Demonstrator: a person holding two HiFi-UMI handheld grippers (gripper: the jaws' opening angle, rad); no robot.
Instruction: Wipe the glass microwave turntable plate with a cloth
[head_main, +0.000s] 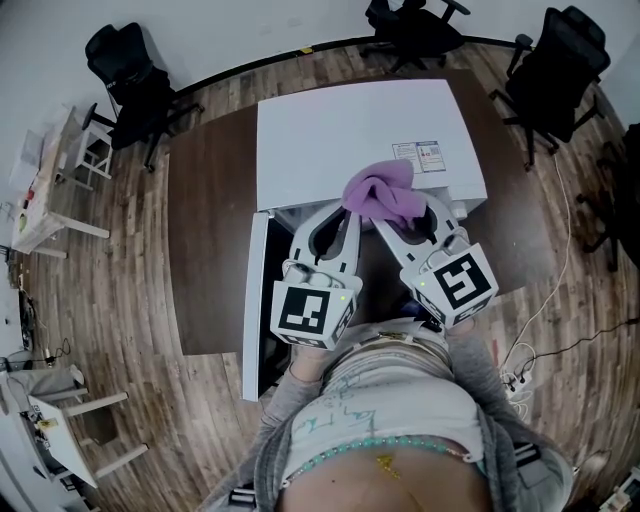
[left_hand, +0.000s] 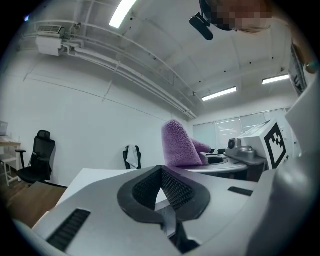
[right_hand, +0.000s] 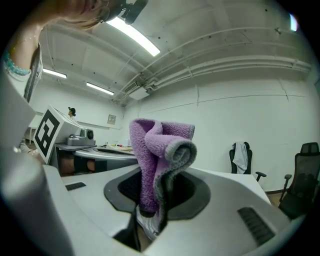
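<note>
A purple cloth (head_main: 383, 193) stands bunched up in my right gripper (head_main: 390, 218), whose jaws are shut on its lower end; in the right gripper view the cloth (right_hand: 157, 150) rises folded from between the pads. My left gripper (head_main: 347, 214) is just left of it, shut with nothing in it; its pads (left_hand: 172, 187) meet in the left gripper view, where the cloth (left_hand: 179, 145) shows to the right. Both grippers point level over the front of the white microwave (head_main: 360, 140). Its door (head_main: 254, 300) stands open at the left. The glass turntable plate is hidden from every view.
The microwave sits on a dark brown table (head_main: 210, 230) on a wood floor. Black office chairs stand at the back left (head_main: 130, 75), back (head_main: 415, 25) and right (head_main: 560, 65). A cable and power strip (head_main: 520, 375) lie on the floor at the right.
</note>
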